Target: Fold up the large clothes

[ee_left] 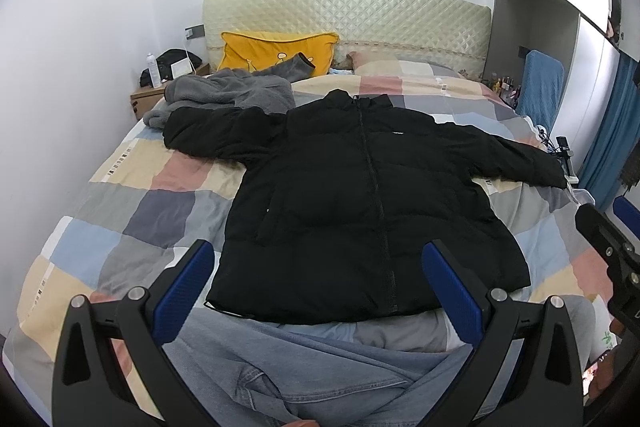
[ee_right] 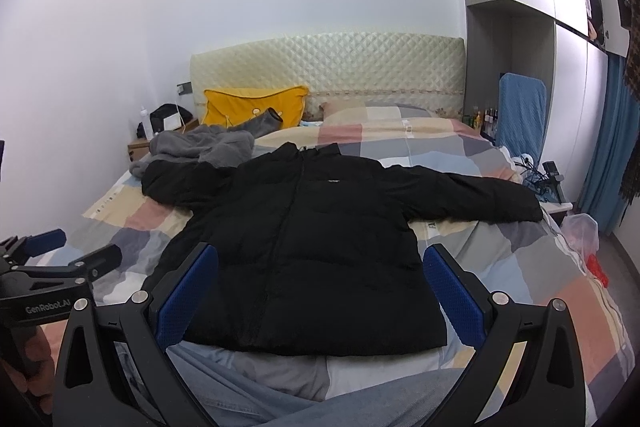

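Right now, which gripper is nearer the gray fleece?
Left. The left gripper hovers off the jacket hem on the gray fleece's side; the right gripper is farther right.

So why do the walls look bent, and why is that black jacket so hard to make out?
Left wrist view: the fisheye lens bows the room's edges and darkens the corners; the black jacket shows few details in soft, even light. Right wrist view: same curving, no glare, and the headboard stays reasonably sharp.
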Demonstrator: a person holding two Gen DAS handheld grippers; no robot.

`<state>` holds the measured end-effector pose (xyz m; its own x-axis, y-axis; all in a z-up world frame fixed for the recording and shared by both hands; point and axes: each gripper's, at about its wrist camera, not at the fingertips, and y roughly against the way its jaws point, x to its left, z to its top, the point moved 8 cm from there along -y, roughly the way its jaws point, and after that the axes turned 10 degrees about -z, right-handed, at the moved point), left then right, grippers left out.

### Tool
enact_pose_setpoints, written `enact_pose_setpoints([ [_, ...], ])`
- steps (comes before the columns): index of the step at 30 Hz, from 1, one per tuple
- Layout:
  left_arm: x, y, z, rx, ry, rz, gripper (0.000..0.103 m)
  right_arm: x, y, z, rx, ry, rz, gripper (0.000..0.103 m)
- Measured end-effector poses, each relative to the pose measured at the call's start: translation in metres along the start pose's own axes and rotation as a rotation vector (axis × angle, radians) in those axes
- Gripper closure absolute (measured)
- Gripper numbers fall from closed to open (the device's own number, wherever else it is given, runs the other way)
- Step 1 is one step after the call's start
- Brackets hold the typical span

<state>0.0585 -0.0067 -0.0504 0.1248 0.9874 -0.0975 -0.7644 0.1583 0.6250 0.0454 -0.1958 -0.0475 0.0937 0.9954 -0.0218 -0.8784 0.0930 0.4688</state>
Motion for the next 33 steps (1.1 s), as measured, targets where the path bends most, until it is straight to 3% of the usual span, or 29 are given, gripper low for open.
enact_pose_setpoints([
  [33,0.0001,-0.0062,0.0023,0.010,0.000,-0.018,0.000,-0.0052,-0.0011,-0.0057,0.014,-0.016,-0.015,0.000],
])
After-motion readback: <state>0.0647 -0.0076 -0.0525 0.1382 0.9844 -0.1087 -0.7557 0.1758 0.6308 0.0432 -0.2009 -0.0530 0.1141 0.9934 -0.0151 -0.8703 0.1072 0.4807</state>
